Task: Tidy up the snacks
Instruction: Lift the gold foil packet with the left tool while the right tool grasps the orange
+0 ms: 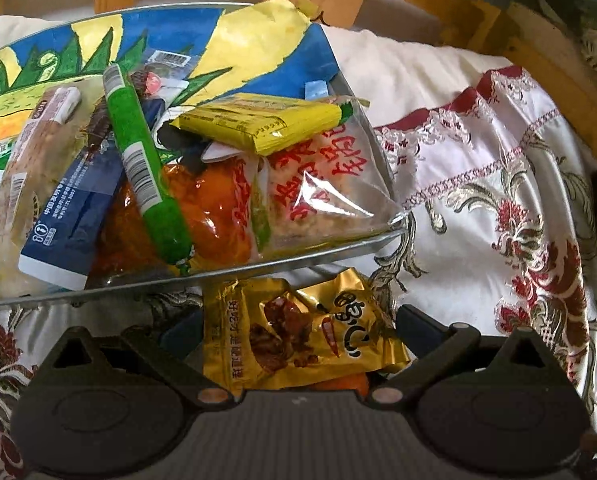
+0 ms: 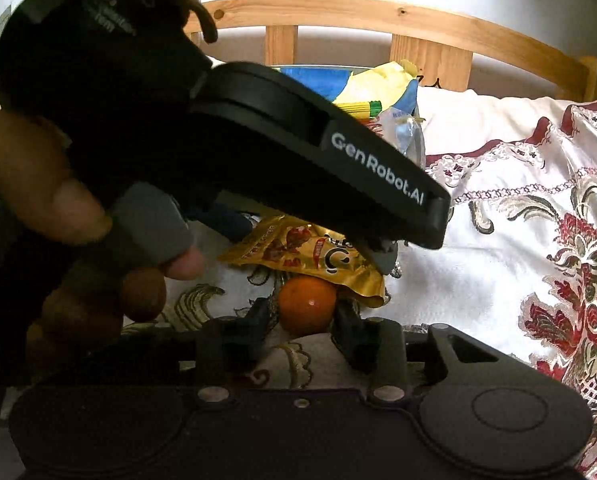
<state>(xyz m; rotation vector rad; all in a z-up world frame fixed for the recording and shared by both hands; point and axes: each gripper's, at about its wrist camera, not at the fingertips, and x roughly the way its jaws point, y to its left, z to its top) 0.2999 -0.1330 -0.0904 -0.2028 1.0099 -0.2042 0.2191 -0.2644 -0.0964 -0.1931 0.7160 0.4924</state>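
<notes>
A clear bin [image 1: 234, 270] holds several snack packs: a green sausage stick [image 1: 146, 164], a yellow packet [image 1: 258, 124], a clear bag with red print [image 1: 322, 184] and a big blue-and-yellow bag [image 1: 234, 48]. My left gripper [image 1: 294, 336] is shut on a gold snack packet [image 1: 302, 328] just in front of the bin's near rim; it also shows in the right wrist view [image 2: 298, 254]. A small orange [image 2: 307, 305] lies on the cloth under the packet. My right gripper [image 2: 302, 320] is closed around the orange, fingers on both sides.
The bin sits on a bed with a white, red and gold floral cover [image 1: 498, 184]. A wooden headboard [image 2: 418, 36] runs behind. The left gripper body [image 2: 258, 152] and the hand holding it fill the upper left of the right wrist view.
</notes>
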